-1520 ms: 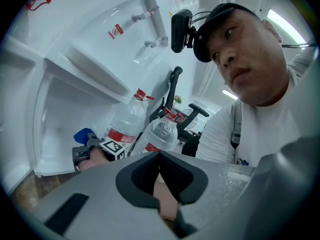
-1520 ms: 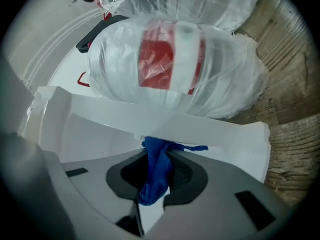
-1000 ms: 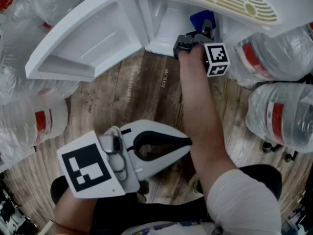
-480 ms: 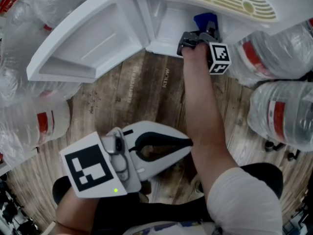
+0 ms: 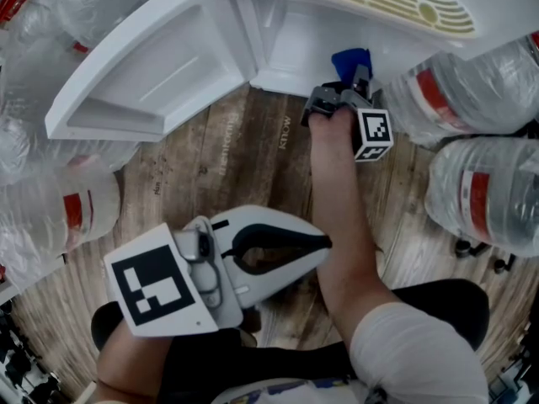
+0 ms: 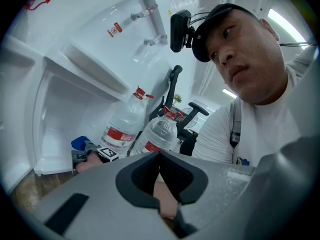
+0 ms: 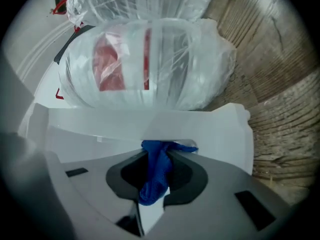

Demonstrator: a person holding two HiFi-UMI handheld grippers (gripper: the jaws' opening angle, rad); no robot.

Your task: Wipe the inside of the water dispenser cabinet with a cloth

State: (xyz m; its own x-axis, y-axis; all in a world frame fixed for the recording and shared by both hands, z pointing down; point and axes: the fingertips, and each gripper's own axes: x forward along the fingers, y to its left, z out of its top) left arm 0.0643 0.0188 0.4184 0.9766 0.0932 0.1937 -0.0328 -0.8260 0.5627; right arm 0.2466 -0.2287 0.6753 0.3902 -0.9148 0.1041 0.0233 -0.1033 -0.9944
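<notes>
Cloth (image 7: 155, 179), blue, bunched: pinched between the fingers of the right gripper (image 7: 161, 151), which are closed narrow on it. A tuft stands out past the tips and touches a white edge of the water dispenser cabinet (image 7: 150, 121). Head view puts the same tuft (image 5: 349, 60) just inside the cabinet's open mouth (image 5: 290, 45), low at its right-hand front corner; whether it sits on the inner floor or only on the front lip cannot be told. Right forearm (image 5: 337, 192) reaches straight in, marker cube (image 5: 373, 133) outside the opening. Cabinet door (image 5: 143, 74) swung wide to the left, well out of the way. Left gripper (image 5: 327, 242) held back near the body, fingers together on nothing, no part in the work. Wrapped water bottles (image 5: 472, 91) crowd just beside the cabinet on the right, on the wood floor (image 5: 244, 150). Judgement: wiping under way, low corner in hand, most of the interior likely yet to cover. To do it well: keep the pinch firm so the cloth does not slip out, and press the tuft flat to the panel instead of dragging the hard tips. Work overlapping strokes from the corner along the floor and up the walls, and mind the elbow near the bottles.
</notes>
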